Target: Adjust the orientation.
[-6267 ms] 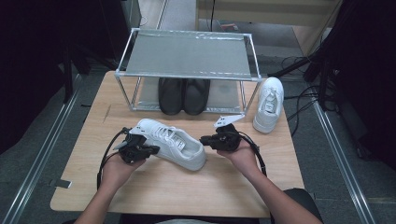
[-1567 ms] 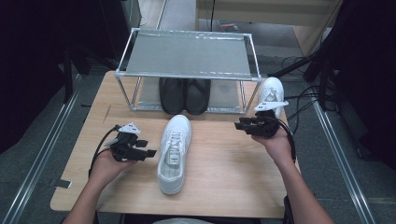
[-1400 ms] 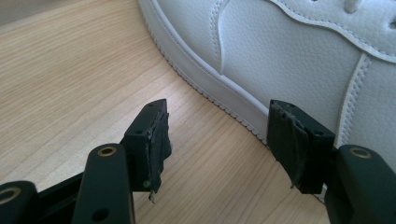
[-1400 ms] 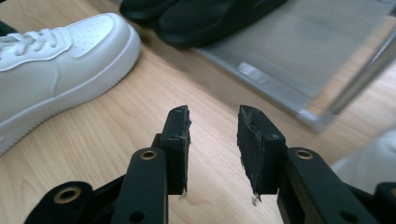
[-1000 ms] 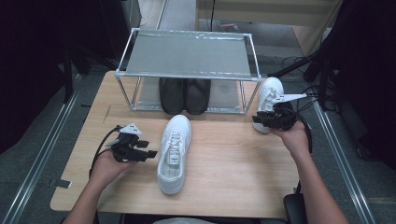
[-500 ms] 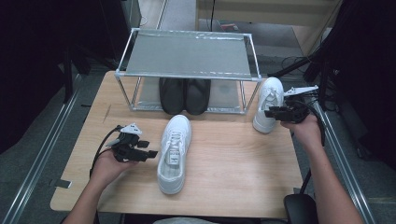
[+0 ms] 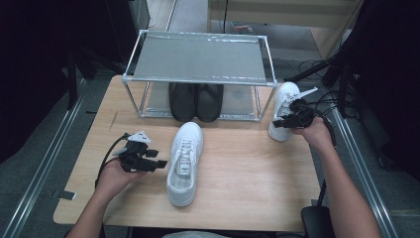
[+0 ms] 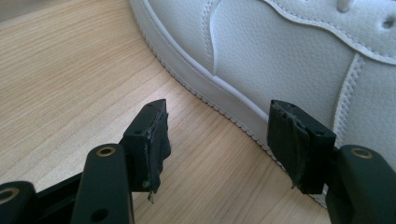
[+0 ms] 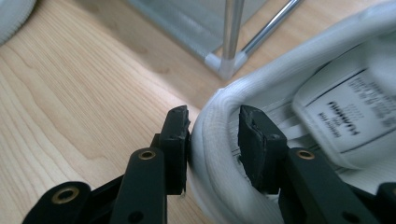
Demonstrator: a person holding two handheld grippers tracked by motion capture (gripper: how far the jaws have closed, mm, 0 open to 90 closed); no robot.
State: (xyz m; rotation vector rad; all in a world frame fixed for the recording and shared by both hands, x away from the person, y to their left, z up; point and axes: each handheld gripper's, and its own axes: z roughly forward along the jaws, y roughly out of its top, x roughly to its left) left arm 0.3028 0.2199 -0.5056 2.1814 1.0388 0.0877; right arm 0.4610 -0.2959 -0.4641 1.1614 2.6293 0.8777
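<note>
One white sneaker lies in the middle of the wooden table, toe towards the person. Just to its left rests my left gripper, open; in the left gripper view its jaws have only bare wood between them, and one pad is close to the shoe's sole edge. A second white sneaker stands at the rack's right end. My right gripper is at its heel. Its jaws straddle the padded heel collar and have just been opening, the inner pad standing off the collar.
A metal shoe rack with a grey top shelf stands at the back of the table. A pair of black shoes sits under it. One rack leg rises close beside the right sneaker. Cables lie on the floor at the right.
My right hand has travelled right and back to the second sneaker, then dropped to its heel. The left hand and the middle sneaker have not moved.
</note>
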